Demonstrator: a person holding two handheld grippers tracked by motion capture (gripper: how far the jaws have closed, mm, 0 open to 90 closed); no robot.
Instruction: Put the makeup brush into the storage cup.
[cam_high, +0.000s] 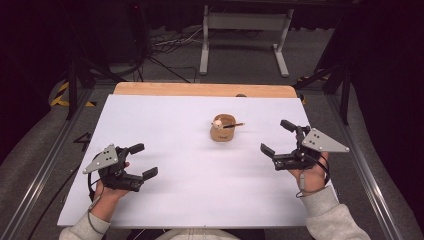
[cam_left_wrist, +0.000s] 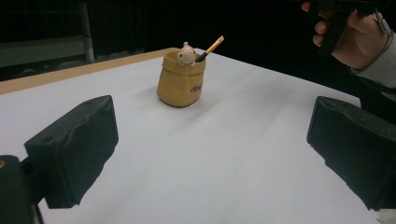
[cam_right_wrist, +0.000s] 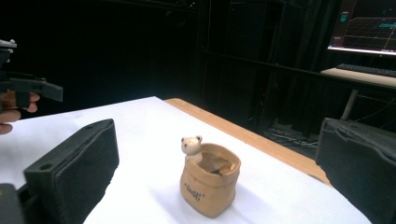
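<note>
A tan sack-shaped holder (cam_high: 222, 131) stands upright near the middle of the white table top (cam_high: 190, 195). A small white bear figure (cam_high: 218, 121) sits on its rim, and a pencil (cam_high: 233, 125) leans out of it to the right. The left gripper view has the holder (cam_left_wrist: 180, 79) ahead with the pencil (cam_left_wrist: 210, 48) sticking up; the right gripper view has the holder (cam_right_wrist: 209, 184) close, between the jaws. My left gripper (cam_high: 143, 161) rests at the table's left, open and empty. My right gripper (cam_high: 276, 136) is at the right, open and empty, facing the holder.
A bare wooden strip (cam_high: 205, 89) runs along the table's far edge. Beyond it are a white stand's legs (cam_high: 242, 35) and cables on the floor. A monitor (cam_right_wrist: 366, 25) and keyboard sit far off in the right gripper view. Metal rails flank the table.
</note>
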